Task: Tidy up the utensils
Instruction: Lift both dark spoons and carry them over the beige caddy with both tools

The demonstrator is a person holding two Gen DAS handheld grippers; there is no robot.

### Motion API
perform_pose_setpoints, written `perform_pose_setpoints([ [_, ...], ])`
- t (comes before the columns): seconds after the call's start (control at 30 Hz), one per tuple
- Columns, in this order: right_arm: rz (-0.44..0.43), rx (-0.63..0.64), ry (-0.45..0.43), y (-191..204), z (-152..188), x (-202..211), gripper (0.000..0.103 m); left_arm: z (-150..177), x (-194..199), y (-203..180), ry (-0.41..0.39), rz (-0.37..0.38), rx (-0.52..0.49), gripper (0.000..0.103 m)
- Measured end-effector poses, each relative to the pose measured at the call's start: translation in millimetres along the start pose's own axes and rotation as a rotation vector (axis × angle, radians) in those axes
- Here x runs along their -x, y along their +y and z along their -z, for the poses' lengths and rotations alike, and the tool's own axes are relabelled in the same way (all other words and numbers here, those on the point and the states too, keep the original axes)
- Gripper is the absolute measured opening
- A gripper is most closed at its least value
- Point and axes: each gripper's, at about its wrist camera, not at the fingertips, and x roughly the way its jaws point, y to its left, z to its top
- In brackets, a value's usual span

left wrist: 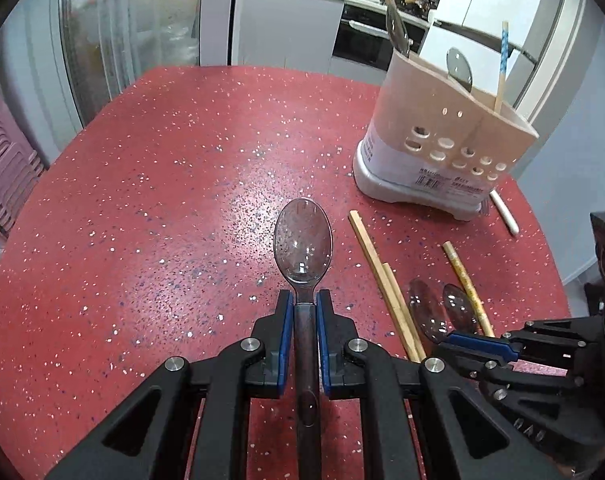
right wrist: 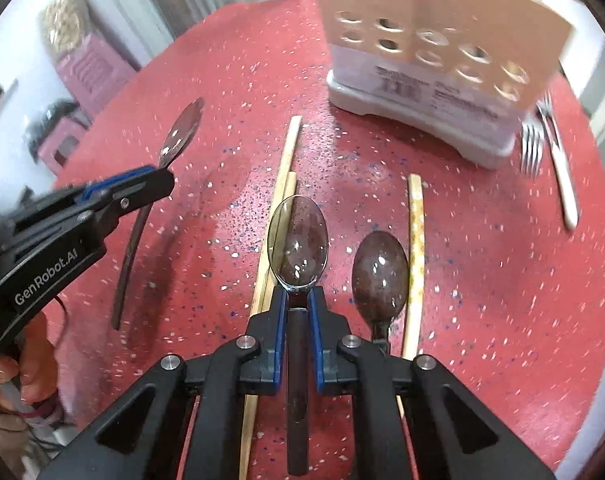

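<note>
Your left gripper (left wrist: 304, 304) is clamped on a clear spoon (left wrist: 302, 240) above the red table (left wrist: 142, 200). Your right gripper (right wrist: 298, 300) is clamped on a second spoon (right wrist: 298, 240). A third spoon (right wrist: 379, 276) lies beside chopsticks (right wrist: 415, 256); the utensil holder (left wrist: 442, 140) stands at the far edge.

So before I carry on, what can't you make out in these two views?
- Inside of the beige perforated utensil holder: its own wall hides it in both views.
- Printed label on the holder: blurred in the right wrist view, too small in the left.
- Metal fork beside the holder: motion-blurred, right wrist view.
</note>
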Motion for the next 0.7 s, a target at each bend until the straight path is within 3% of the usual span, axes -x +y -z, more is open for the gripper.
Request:
perform_pose_setpoints([
  [0.27,-0.14,-0.044,-0.189,-22.7,8.9,58.0,0.012,-9.4,27.3,-1.1,-0.089,0.028,0.03,0.035],
  [0.5,-0.172,-0.092,-0.412,-48.0,0.3,129.0,0.012,-46.0,62.1,-14.7,-0.204,0.082,0.054,0.035],
  [0.7,-0.146,-0.13,-0.561,-77.2,-23.5,178.1,0.012,-92.9,80.9,-34.2,-0.303,0.113,0.048,0.035],
])
